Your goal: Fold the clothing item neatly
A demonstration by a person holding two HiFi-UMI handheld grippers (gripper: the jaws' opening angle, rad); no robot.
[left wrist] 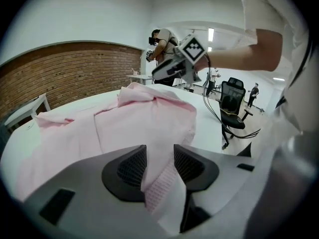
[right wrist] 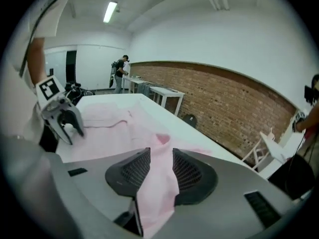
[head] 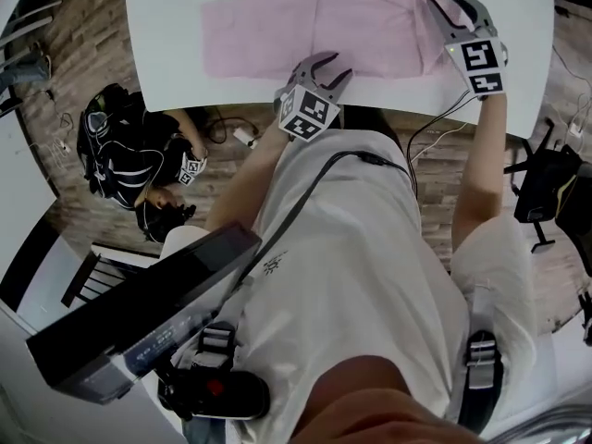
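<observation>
Head view | pink shirt (head: 305,26) likely soft, light, limp | left gripper (head: 326,70), right gripper (head: 444,3): jaws apart, cloth loose between | best pinched at hem corners.

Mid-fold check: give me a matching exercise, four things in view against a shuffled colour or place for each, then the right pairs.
Things:
1. shirt
2. table
3. office chair
4. wall

Descriptions:
A. black, on the floor past the table
B. red-brown brick
C. pink, spread on the table
D. white

Pairs: 1-C, 2-D, 3-A, 4-B
</observation>
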